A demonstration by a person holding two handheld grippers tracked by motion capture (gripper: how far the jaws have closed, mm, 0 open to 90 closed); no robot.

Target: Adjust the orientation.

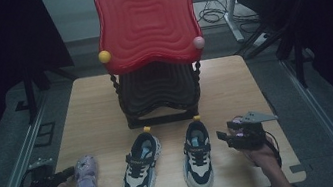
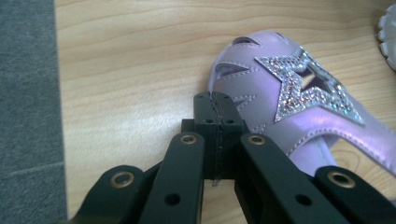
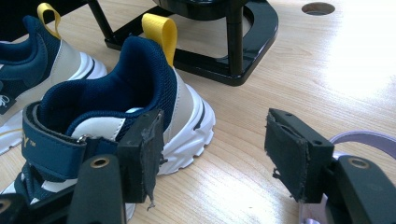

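tongs flank the row of shoes

the left gripper [image 2: 217, 109], jaws pressed together on nothing, has its tips against the toe of the purple sandal [image 2: 289, 93], left of the sneaker pair. the right gripper [image 3: 212, 156] stands wide apart and empty, just right of the right sneaker [image 3: 121, 107]. both hands lie low and level, pointing inward.

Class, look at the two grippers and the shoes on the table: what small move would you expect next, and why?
Probably the left gripper should open: its jaws are shut beside the purple sandal, gripping nothing. The right gripper is open beside the right sneaker, ready to close on it.
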